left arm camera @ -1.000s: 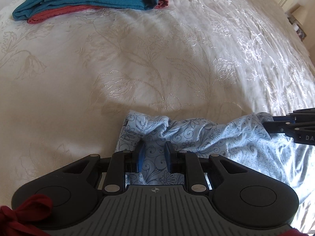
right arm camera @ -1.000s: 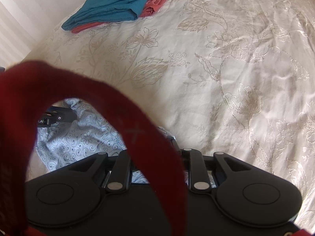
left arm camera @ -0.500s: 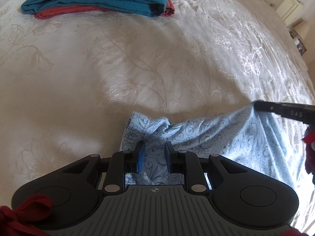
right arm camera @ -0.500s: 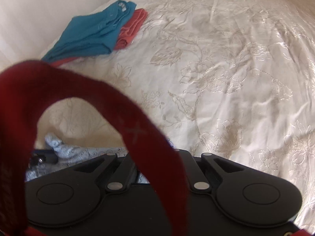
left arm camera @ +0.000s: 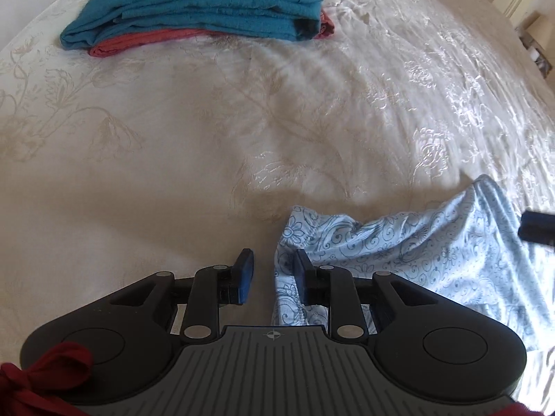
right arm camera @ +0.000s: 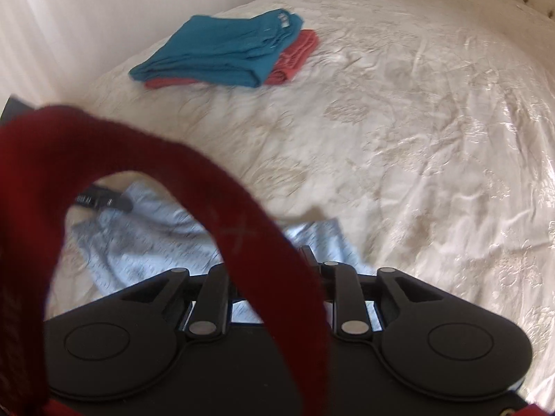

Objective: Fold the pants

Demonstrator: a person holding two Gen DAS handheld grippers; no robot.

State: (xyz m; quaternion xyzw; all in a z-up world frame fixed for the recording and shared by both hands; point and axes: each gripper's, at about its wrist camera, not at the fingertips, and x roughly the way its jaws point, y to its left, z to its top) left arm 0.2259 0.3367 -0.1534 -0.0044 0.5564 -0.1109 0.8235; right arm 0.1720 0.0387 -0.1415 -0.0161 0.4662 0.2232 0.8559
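Light blue pants with a dark floral print lie bunched on the cream bedspread. My left gripper is open; the pants' edge lies against its right finger and the left finger stands clear of the cloth. The pants also show in the right wrist view. My right gripper sits over the pants' right end, but a red strap hides its fingertips. The right gripper's tip shows in the left wrist view at the pants' far right.
A folded teal garment lies on a folded red one at the far side of the bed; both show in the right wrist view. A headboard and nightstand stand at the back right.
My left gripper has opened and let go of the pants, which have dropped onto the bed. The right gripper has pulled the other end out to the right.
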